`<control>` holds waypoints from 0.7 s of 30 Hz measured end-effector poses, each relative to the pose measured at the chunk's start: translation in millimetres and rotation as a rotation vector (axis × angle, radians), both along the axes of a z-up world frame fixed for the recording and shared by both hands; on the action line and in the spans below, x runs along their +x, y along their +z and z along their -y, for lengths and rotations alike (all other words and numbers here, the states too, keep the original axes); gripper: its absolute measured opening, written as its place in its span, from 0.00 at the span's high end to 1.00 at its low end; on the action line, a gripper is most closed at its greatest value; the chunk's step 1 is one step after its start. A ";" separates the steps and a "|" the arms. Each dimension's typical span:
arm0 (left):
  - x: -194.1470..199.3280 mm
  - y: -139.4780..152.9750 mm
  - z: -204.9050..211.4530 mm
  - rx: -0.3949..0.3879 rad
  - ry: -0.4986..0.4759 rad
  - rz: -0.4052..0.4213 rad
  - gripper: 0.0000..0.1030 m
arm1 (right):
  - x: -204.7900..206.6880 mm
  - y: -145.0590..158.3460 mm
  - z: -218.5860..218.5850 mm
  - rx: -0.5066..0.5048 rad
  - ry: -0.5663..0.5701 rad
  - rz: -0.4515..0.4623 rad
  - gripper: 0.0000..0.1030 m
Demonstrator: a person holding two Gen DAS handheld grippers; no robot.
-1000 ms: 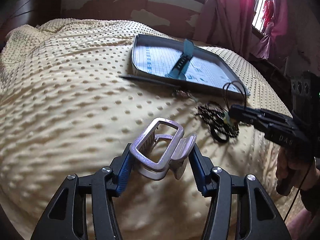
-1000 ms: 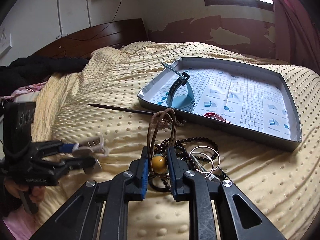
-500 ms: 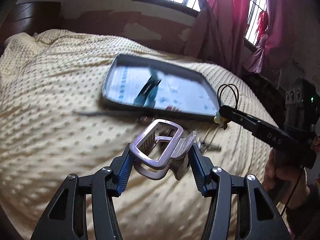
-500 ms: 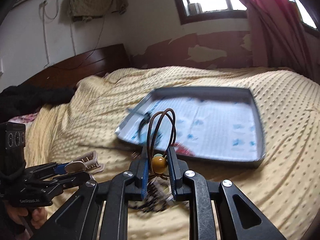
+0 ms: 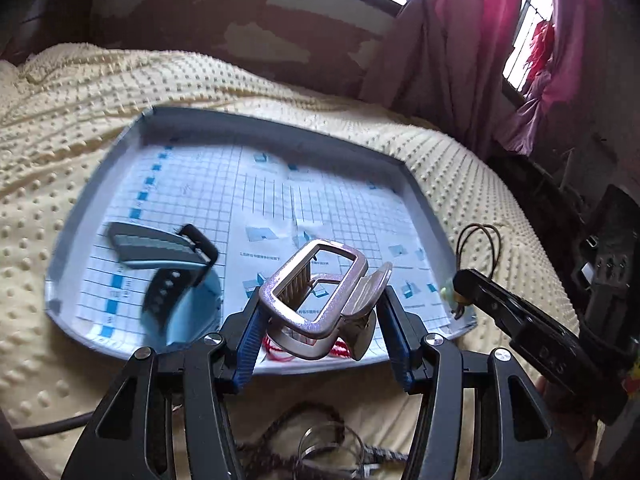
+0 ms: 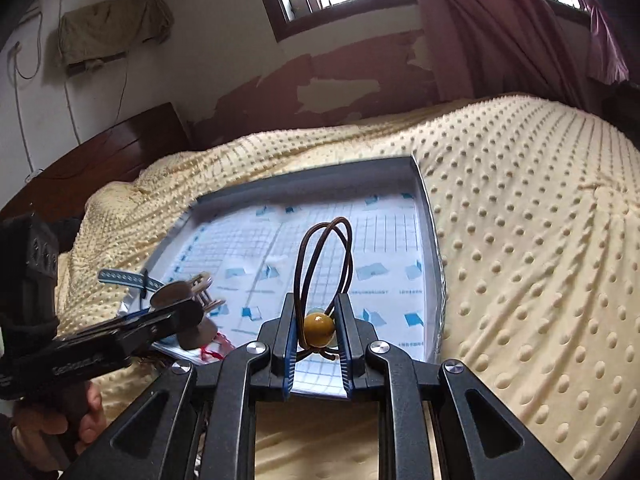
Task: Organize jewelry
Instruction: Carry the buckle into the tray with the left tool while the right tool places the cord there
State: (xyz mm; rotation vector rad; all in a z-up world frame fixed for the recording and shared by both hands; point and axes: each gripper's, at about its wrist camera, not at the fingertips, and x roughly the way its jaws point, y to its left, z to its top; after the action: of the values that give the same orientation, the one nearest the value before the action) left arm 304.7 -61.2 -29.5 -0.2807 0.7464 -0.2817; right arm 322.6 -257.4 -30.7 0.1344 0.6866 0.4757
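Note:
My left gripper (image 5: 320,320) is shut on a silver-pink hair claw clip (image 5: 320,288), held just above the near edge of a grey tray (image 5: 132,136) lined with gridded paper. My right gripper (image 6: 318,328) is shut on a brown cord hair tie with an amber bead (image 6: 319,325), its loops (image 6: 324,256) standing up over the tray (image 6: 428,220). A teal-grey watch (image 5: 160,256) lies in the tray's left part. A red string piece (image 5: 276,350) shows under the clip. Each gripper appears in the other's view: the right gripper (image 5: 460,284) and the left gripper (image 6: 192,304).
The tray rests on a cream dotted bedspread (image 6: 540,248). Dark bead strands and metal rings (image 5: 320,440) lie on the bed below my left gripper. A dark stick (image 5: 40,428) lies at the lower left. Wooden headboard (image 6: 100,148) and pink curtains (image 5: 460,40) stand behind.
Both grippers have lifted from the bedspread and moved forward over the tray, each keeping its item. The bead pile now lies behind and below them.

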 end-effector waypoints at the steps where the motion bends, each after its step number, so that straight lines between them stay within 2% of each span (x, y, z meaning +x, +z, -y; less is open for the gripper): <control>1: 3.7 -4.5 1.7 0.011 0.007 -0.012 0.53 | 3.2 -3.7 0.5 -0.011 -0.005 -0.008 0.84; 8: 18.5 -22.2 7.2 0.048 0.020 -0.076 0.53 | 10.8 -20.9 0.4 -0.016 0.005 -0.063 0.83; 11: 20.3 -23.7 6.7 0.001 0.019 -0.098 0.53 | 9.7 -20.1 1.7 -0.016 0.000 -0.066 0.83; 13: 17.3 -20.5 6.2 -0.013 0.023 -0.099 0.52 | 8.6 -19.0 4.7 -0.022 -0.001 -0.069 0.76; 15: 12.5 -15.4 6.4 0.001 0.019 -0.078 0.49 | 4.7 -15.2 9.4 -0.032 -0.018 -0.065 0.61; 16: 8.8 -12.3 6.5 0.009 0.020 -0.064 0.42 | 2.2 -11.8 12.7 -0.031 -0.024 -0.059 0.59; 19: -4.3 0.2 5.3 0.004 0.020 -0.011 0.34 | -7.9 3.3 21.3 -0.042 -0.041 -0.030 0.57; 21: -14.1 9.7 4.1 0.000 0.014 0.029 0.32 | -20.2 16.2 25.3 -0.064 -0.051 0.005 0.44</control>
State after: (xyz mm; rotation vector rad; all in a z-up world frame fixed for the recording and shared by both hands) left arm 290.5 -65.3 -19.7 -0.2816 0.7161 -0.2726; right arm 302.4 -282.7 -14.5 0.0902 0.6915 0.4045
